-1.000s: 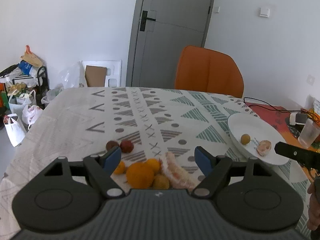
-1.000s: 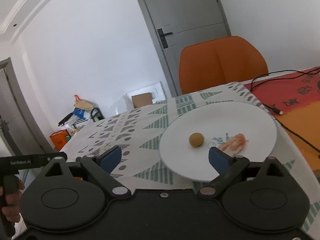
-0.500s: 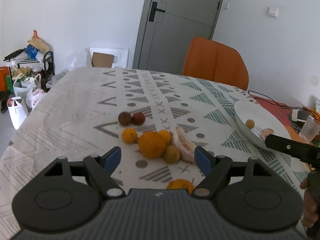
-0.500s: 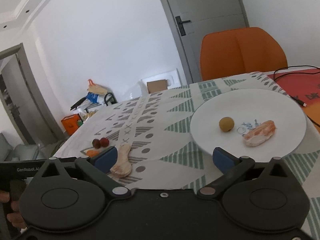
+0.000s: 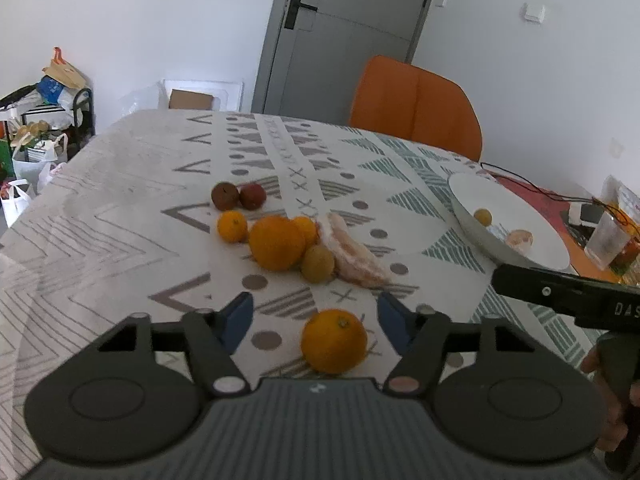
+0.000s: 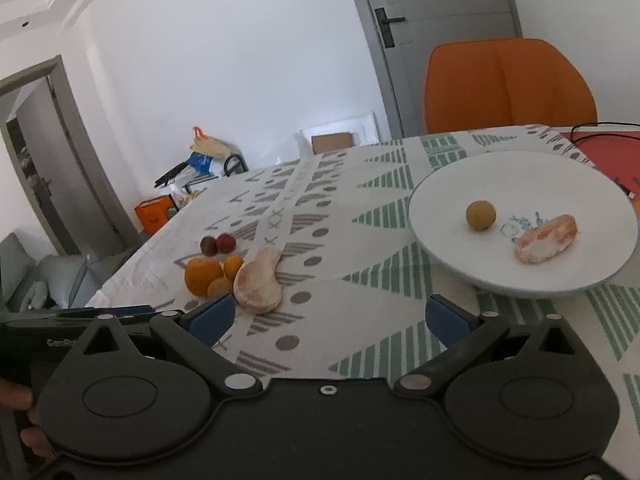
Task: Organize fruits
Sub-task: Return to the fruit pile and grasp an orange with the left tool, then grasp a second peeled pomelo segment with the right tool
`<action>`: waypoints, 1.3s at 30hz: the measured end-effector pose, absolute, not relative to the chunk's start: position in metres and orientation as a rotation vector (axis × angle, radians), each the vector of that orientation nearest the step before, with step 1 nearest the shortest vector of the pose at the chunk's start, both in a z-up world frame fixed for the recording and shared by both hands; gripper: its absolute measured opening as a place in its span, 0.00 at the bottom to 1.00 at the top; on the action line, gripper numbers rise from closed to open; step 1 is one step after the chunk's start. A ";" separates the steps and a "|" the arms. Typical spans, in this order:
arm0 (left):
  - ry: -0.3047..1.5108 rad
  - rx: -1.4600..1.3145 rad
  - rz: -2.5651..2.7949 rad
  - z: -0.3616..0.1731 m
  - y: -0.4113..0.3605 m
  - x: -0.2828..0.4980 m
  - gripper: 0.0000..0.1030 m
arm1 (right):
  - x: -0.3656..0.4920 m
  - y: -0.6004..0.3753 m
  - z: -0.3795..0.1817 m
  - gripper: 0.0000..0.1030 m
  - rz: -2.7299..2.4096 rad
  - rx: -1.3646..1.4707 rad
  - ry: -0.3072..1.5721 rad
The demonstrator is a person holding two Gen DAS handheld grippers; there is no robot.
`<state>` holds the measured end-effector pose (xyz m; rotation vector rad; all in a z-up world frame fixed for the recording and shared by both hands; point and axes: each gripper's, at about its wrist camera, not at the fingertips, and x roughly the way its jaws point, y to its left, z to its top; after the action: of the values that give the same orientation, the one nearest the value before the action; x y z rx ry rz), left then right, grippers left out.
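Left gripper [image 5: 316,316] has dropped, jaws closing but still apart around a lone orange [image 5: 334,340]; right gripper [image 6: 326,316] gapes empty.

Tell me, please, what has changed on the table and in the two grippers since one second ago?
The left gripper has drawn back from the fruit pile, its jaws have just been closing, and a lone orange now lies untouched between them. The right gripper swung left from the white plate and stays open, empty. The small yellow fruit and the pomelo piece stayed put.
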<state>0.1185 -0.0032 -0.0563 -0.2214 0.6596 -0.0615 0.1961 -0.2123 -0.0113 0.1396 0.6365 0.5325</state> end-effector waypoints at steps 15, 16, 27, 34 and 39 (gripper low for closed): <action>0.674 -0.248 -0.041 -0.063 0.017 0.121 0.33 | 0.207 -0.181 -0.016 0.81 0.621 0.104 0.676; 0.670 -0.249 -0.033 -0.062 0.020 0.121 0.33 | 0.208 -0.178 -0.016 0.78 0.628 0.100 0.677; 0.649 -0.279 0.047 -0.061 0.046 0.116 0.33 | 0.226 -0.151 -0.019 0.63 0.691 0.055 0.704; 0.636 -0.298 0.092 -0.062 0.061 0.111 0.34 | 0.231 -0.134 -0.017 0.55 0.734 0.033 0.708; 0.631 -0.311 0.117 -0.063 0.070 0.106 0.33 | 0.235 -0.124 -0.017 0.55 0.740 0.012 0.703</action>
<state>0.1063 0.0701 -0.0627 -0.3106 0.6311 0.1167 0.2354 -0.1241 -0.0171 0.0121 0.7026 0.7397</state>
